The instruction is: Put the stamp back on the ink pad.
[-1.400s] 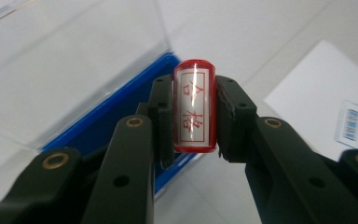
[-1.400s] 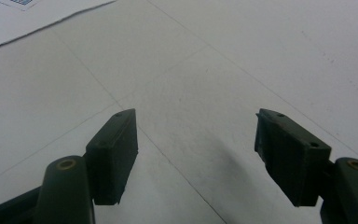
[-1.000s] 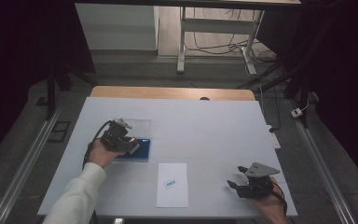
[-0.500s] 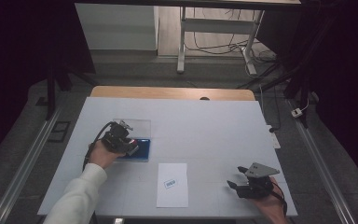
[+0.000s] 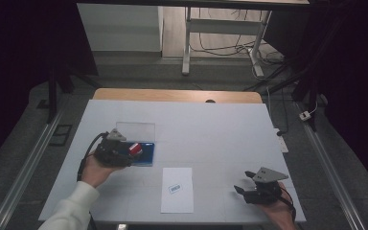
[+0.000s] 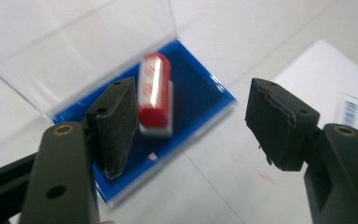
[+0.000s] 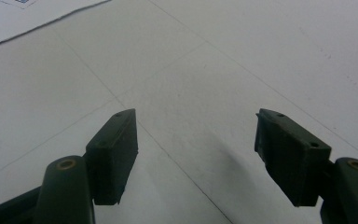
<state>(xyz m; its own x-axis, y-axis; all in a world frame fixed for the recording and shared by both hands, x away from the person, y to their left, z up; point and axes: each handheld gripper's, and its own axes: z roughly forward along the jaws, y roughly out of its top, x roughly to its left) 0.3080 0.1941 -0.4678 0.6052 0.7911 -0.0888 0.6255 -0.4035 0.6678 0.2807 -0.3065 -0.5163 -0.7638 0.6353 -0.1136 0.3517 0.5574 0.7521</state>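
Worktop (image 5: 211, 129), seen from the high view, carries a blue tray (image 5: 146, 154) with its clear lid (image 5: 135, 130) tipped back, a white sheet (image 5: 177, 189) lying just beside it, the left gripper (image 5: 124, 152) poised at the tray and the right gripper (image 5: 243, 190) resting well apart beyond the sheet. In the left gripper view the jaws stand wide apart and grip nothing, while a blurred red and white block (image 6: 154, 95) sits over the tray beside one jaw, likely being dropped in. In the right gripper view the jaws gape over bare surface, seemingly idle, beside the sheet's corner (image 7: 23, 18).
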